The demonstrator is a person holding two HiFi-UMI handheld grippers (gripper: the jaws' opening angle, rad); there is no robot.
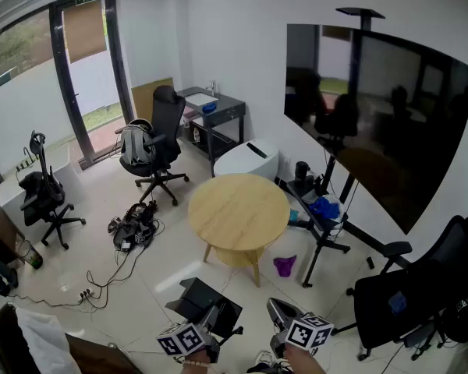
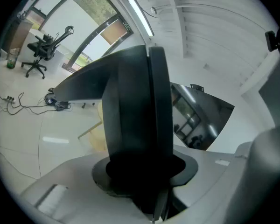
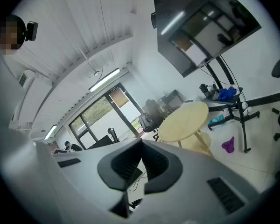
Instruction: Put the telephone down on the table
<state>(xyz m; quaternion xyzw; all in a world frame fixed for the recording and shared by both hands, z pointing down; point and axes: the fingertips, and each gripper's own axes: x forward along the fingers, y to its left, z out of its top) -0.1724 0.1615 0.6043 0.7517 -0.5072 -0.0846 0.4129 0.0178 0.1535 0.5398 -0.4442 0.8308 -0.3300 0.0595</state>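
Round wooden table [image 1: 238,213] ahead; telephone [image 2: 135,120], long axis toward it, clamped in left hand-held gripper [image 2: 144,178]; right hand-held gripper [image 3: 141,148] closed.

Your left hand-held gripper [image 2: 147,171] shows pale grey moulded shells with a black collar-shaped lining. Your right hand-held gripper [image 3: 139,164] matches: grey body, black ribbed pads [image 3: 123,164], dark slotted patches [image 3: 226,195] on the shell. From above, the left marker cube [image 1: 181,339] and right marker cube [image 1: 308,332] are white with black squares. Your sleeves are cropped, so I can't call them.
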